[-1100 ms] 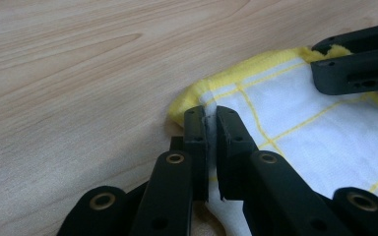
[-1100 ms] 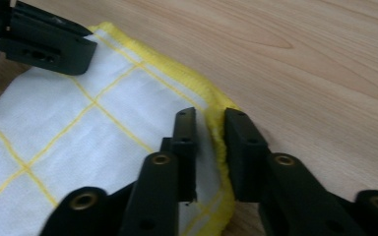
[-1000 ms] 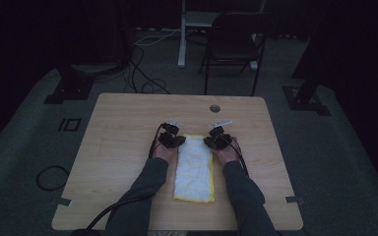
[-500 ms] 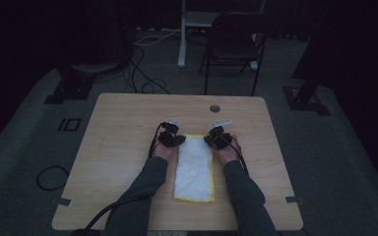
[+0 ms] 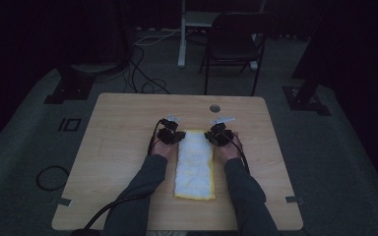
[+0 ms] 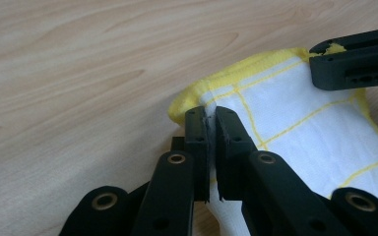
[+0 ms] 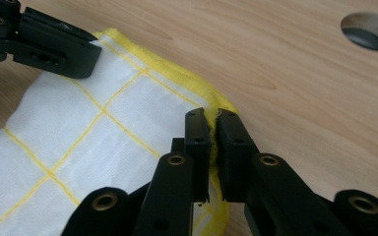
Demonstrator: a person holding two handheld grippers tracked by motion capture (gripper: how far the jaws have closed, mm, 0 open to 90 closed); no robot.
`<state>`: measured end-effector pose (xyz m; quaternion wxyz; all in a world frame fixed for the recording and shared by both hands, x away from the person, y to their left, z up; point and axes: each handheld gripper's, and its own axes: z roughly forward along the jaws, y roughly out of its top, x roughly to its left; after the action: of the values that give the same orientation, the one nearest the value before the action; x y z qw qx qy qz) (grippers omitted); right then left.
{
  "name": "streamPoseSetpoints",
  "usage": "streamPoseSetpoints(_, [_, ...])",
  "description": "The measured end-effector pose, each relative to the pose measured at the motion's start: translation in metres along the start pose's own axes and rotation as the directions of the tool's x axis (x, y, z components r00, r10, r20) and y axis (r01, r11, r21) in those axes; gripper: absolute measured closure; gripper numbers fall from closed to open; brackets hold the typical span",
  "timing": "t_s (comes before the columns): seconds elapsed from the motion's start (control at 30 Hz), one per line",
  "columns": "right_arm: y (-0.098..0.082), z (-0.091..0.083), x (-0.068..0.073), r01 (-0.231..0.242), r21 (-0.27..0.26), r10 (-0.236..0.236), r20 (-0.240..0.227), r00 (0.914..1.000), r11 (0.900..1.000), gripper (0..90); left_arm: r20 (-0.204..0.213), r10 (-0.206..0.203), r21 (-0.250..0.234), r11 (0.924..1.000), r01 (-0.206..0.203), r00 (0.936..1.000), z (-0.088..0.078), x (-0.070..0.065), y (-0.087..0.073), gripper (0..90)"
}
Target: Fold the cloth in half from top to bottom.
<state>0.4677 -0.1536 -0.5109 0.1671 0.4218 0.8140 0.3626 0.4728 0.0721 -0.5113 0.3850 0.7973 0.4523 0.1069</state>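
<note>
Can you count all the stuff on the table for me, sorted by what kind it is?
Cloths: 1, the white cloth with yellow lines, folded long.
Grippers: 2, the left gripper and the right gripper, each pinching a far corner of the cloth.
Holes in the table: 1, the round hole.
Total: 4.

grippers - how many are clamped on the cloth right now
2. The left gripper has its fingers pinched on the far left corner of the white cloth with yellow edging. The right gripper pinches the far right corner. Both corners lie on the wooden table.
</note>
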Motion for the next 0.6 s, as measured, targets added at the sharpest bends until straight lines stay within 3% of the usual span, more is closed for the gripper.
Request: streamPoseSetpoints(0.6, [0.015,-0.023,-0.001,0.011,-0.072,-0.011,0.000,0.9999,0.997,85.0,-0.003,0.039,-0.060,0.9974,-0.039,0.9992,-0.021,-0.006,0.018,86.0])
